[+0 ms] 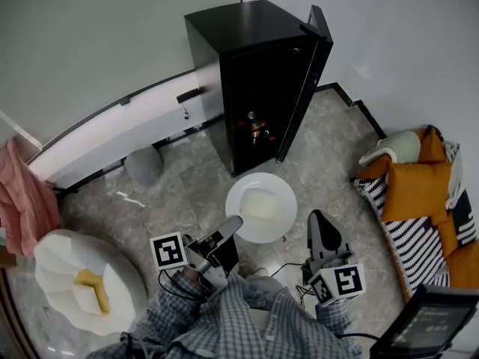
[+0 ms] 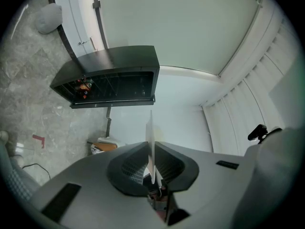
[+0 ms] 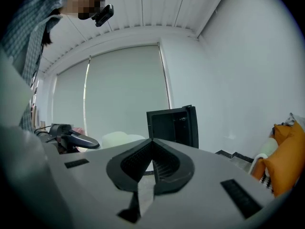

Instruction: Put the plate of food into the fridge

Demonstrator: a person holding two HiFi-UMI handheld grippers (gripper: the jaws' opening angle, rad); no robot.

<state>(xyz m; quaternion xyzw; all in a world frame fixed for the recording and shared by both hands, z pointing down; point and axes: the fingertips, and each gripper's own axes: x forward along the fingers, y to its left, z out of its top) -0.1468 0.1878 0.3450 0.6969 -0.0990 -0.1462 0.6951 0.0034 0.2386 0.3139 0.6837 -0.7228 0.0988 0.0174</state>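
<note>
The white plate [image 1: 262, 206] with a pale slab of food hangs above the stone floor, just in front of the black mini fridge [image 1: 251, 73]. The fridge door [image 1: 308, 73] stands open, and small red items [image 1: 258, 129] sit inside. My left gripper [image 1: 233, 226] is shut on the plate's near left rim. In the left gripper view the plate [image 2: 151, 137] shows edge-on between the jaws of that gripper [image 2: 151, 149], with the fridge [image 2: 109, 78] beyond. My right gripper [image 1: 317, 219] is shut and empty, to the right of the plate and apart from it. The right gripper [image 3: 152, 141] faces the fridge [image 3: 174, 125].
A white beanbag seat [image 1: 82, 275] with something yellow on it sits at the left, beside a pink cloth [image 1: 26, 200]. A grey round object [image 1: 144, 163] lies by the wall. At the right are orange cushions [image 1: 415, 189] on striped fabric and a dark screen [image 1: 430, 324].
</note>
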